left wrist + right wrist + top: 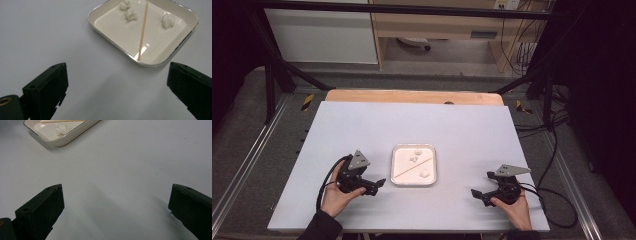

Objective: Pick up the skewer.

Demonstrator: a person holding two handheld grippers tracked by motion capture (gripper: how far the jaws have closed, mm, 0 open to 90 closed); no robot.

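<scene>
No readable writing or labels; pale grey table (362, 130) on a wood-edged base, dark frame rails and grey floor around it, cabinets behind. Left gripper (379, 184) and right gripper (477, 194) both rest on the table, jaws spread wide, pinching nothing. White tray (113, 43) sits just ahead of the left jaws and between the two grippers, holding a thin wooden skewer (143, 31) laid diagonally and three small white lumps (131, 15).

Your pale grey table (362, 130) has a wooden board (412, 96) showing just beyond its far edge. Past that you have a white cabinet (322, 35) at far left, a wooden shelf unit (437, 25) right of it, and black cables (557, 145) trailing down the right side.
</scene>
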